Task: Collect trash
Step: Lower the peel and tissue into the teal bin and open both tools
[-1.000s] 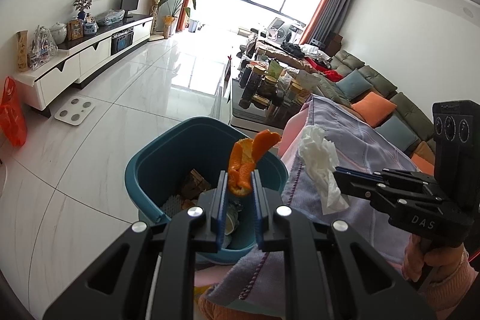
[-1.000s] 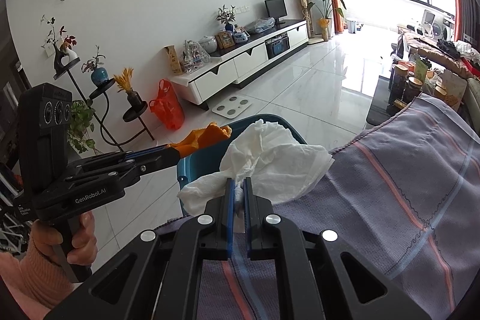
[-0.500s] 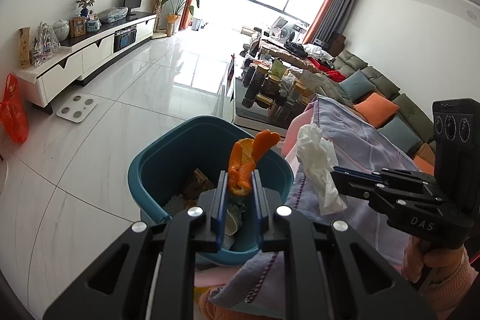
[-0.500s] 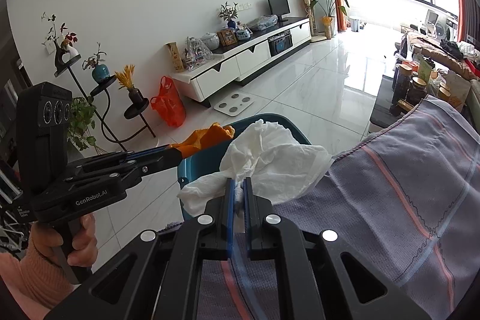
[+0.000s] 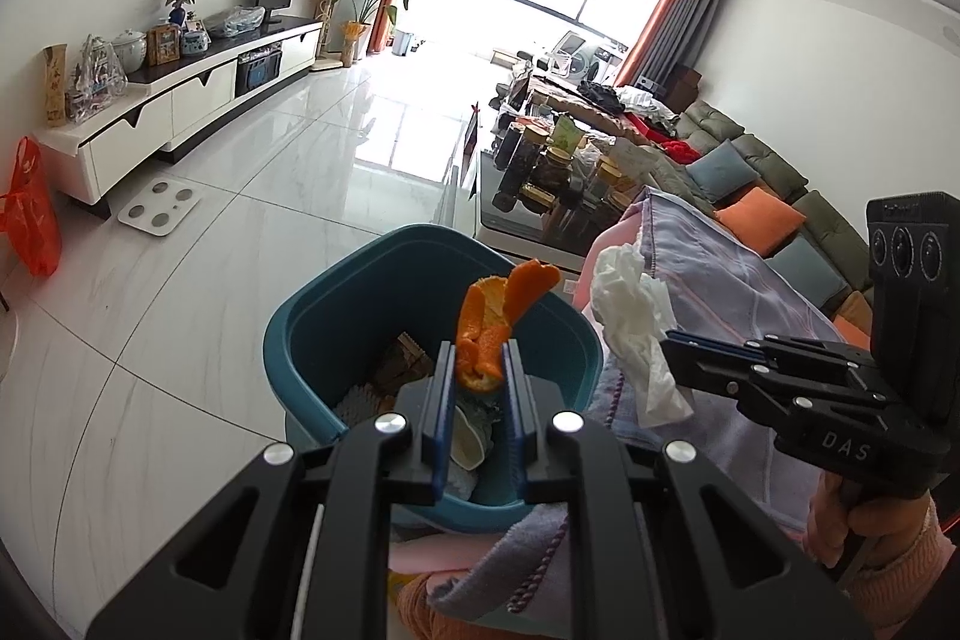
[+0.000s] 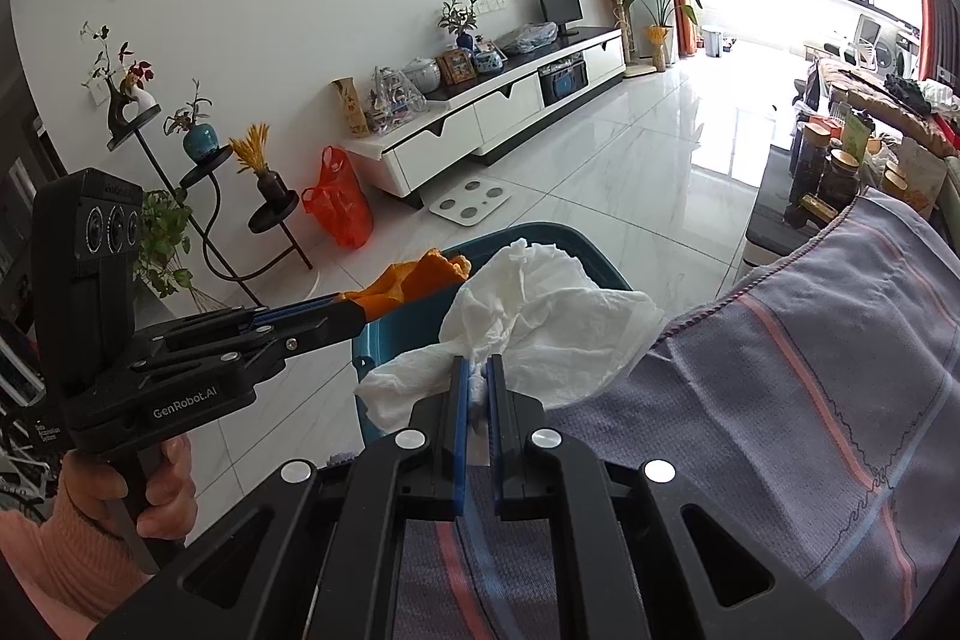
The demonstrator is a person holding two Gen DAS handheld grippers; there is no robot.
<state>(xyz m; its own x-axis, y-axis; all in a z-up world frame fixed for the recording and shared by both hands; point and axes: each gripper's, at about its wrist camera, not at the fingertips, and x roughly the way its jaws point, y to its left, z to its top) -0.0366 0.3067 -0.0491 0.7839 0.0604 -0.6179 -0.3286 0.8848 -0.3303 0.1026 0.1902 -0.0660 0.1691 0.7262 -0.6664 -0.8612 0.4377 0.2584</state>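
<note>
Over the bin (image 5: 336, 316), the left gripper (image 5: 478, 377) is clamped on orange peel (image 5: 489, 325); the right gripper (image 6: 477, 381) pinches a tissue (image 6: 540, 316) near the rim. Best to centre each above the opening before letting go, so nothing lands on the cloth (image 6: 810, 370)

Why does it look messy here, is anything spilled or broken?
Nothing looks spilled or broken. The orange peel in the left gripper and the crumpled tissue in the right gripper are just trash, held near the teal bin.
</note>
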